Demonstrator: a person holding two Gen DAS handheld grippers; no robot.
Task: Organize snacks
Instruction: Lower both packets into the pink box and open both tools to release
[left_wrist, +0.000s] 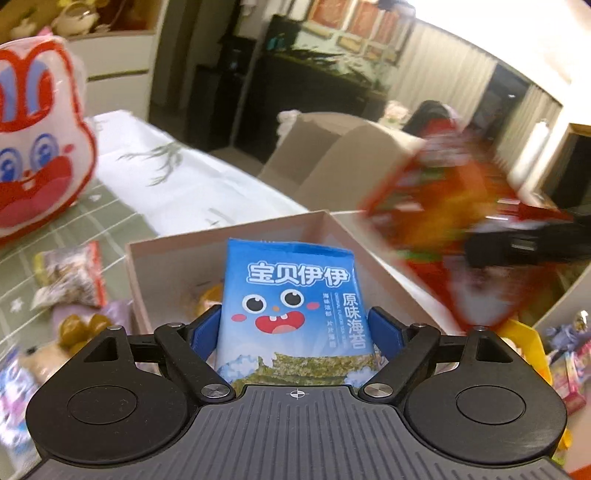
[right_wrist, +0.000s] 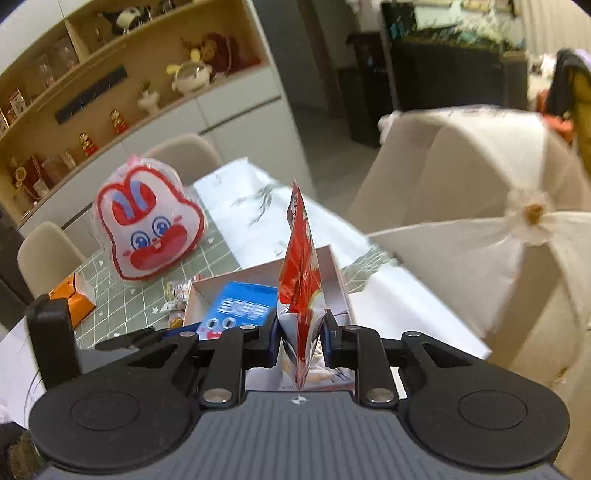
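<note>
A blue seaweed packet (left_wrist: 291, 295) with a cartoon face stands upright between the blue pads of my left gripper (left_wrist: 294, 325), whose jaws are set wide and closed on its two edges. It hangs over an open pale cardboard box (left_wrist: 173, 251) with a few snacks on its floor. My right gripper (right_wrist: 300, 325) is shut on a red and white snack packet (right_wrist: 301, 258), seen edge-on and pointing up. In the left wrist view that red packet (left_wrist: 436, 206) is a blur above the box's right wall. In the right wrist view the blue packet (right_wrist: 236, 306) is over the box (right_wrist: 332, 266).
A large bunny-faced bag (right_wrist: 147, 229) stands on the green gridded tablecloth (right_wrist: 122, 295) at the back left. Loose snack packets (left_wrist: 70, 273) lie left of the box, an orange carton (right_wrist: 74, 299) further left. A covered chair (right_wrist: 461, 203) is close on the right.
</note>
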